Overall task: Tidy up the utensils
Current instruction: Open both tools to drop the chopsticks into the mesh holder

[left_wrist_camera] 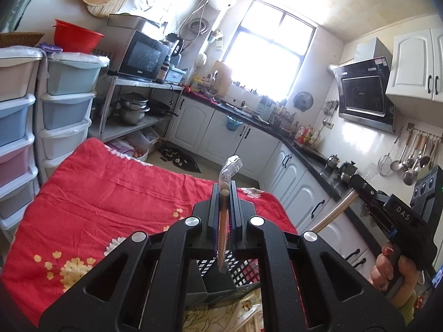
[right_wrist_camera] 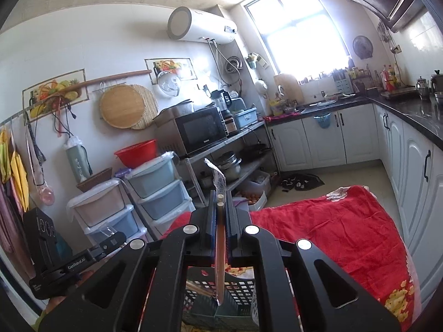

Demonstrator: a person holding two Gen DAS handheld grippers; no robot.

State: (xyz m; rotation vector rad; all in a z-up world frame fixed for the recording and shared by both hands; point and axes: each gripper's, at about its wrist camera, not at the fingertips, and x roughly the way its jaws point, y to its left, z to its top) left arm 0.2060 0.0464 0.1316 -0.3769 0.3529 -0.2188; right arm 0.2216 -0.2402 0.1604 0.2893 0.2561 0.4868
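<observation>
Black left gripper [left_wrist_camera: 224, 191] and right gripper [right_wrist_camera: 220, 197], lettered "DAS", each clamp plastic-wrapped chopsticks [left_wrist_camera: 223, 229]; basket [left_wrist_camera: 243, 272] half hidden

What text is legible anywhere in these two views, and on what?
"DAS": on the black right claw's body.
"GenRobot.AI": on the black left claw's body.
Black microwave's front logo: too blurred.
Black range hood's front logo: too small.
</observation>
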